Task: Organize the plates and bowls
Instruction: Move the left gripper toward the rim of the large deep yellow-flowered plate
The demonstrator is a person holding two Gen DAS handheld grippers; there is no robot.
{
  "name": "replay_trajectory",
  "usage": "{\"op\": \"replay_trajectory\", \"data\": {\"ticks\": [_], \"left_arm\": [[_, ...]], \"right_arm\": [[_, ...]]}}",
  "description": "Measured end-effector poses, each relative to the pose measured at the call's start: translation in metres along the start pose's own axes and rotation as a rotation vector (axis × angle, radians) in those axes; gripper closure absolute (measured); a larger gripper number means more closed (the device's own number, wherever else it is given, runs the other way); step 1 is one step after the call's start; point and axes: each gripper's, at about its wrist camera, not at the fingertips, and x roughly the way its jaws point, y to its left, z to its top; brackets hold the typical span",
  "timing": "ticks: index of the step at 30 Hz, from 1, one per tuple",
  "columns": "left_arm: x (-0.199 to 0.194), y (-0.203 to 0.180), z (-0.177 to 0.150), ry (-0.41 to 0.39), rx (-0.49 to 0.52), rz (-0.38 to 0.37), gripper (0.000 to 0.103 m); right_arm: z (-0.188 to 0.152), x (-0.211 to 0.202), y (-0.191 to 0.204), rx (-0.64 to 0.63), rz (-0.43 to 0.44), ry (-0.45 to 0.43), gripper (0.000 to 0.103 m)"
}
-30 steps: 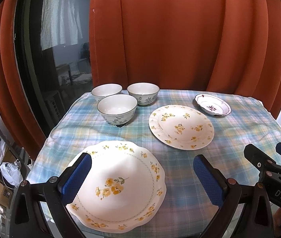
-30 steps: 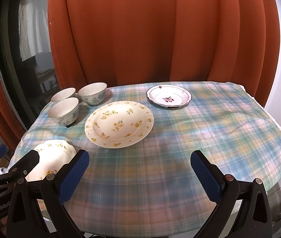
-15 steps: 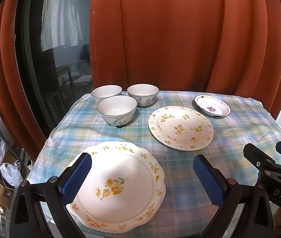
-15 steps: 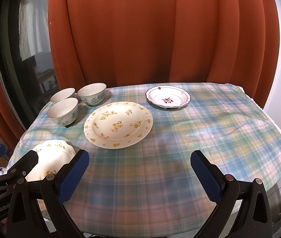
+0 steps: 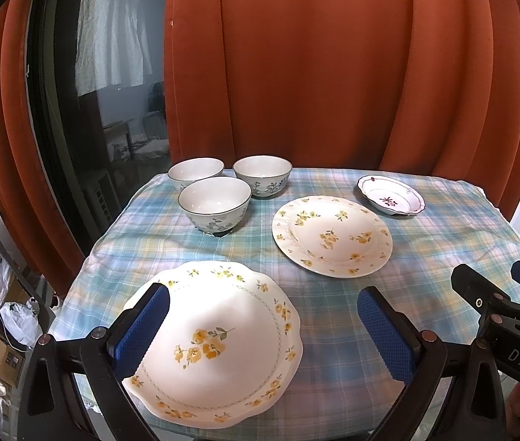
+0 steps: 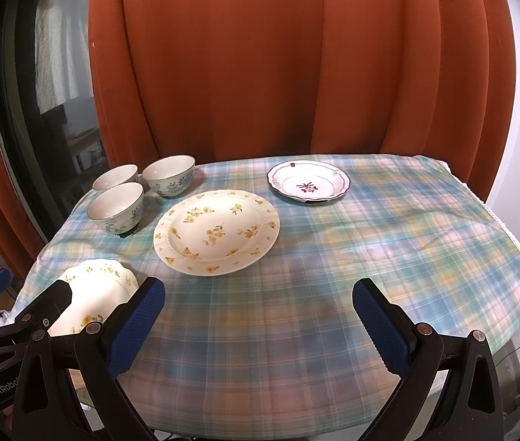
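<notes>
**Both claws open, nothing held, dishes spread on table**

Left claw: jaws spread wide, blue ribbed pads, black frame. Holds nothing. Hovers at the near-left table edge, above a white scalloped-rim ceramic plate with yellow flower sprays; whether the left pad touches the plate rim, cannot tell.

Right claw: jaws equally wide, empty, over bare cloth at the near edge of the table. In the left wrist view it shows at far right with white "DAS" lettering on the body. In the right wrist view the left claw body reads "GenRobo", rest cut off.

Table: covered with a blue-green-pink plaid cloth.

Outward from the claws:
- Round cream ceramic plate with beaded rim and yellow flowers, mid-table, flat, apart from the scalloped plate.
- Three white ceramic bowls with dark rims and blue-grey leaf pattern, clustered at far left: front bowl, rear-left bowl, rear-right bowl. All upright, just beside each other; contact unclear. Front bowl sits on a small dark thing, unidentifiable.
- Small white shallow dish with wavy dark-lined rim and dark red centre motif, far right, alone.

Behind: rust-orange curtain, dark window at left.
</notes>
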Motion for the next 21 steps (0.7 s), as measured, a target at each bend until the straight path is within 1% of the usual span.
{"op": "replay_trajectory", "data": {"ticks": [12,21], "left_arm": [[-0.0025,-0.0042,-0.0016,-0.003,-0.003,0.007,0.0],[-0.0032,-0.0034,-0.0038,0.008,-0.01,0.028,0.0]], "right_arm": [[0.0009,-0.0034,-0.0065,-0.009,0.002,-0.009,0.0],[0.0003,-0.0019,-0.0056,-0.021,0.007,-0.013,0.0]]}}
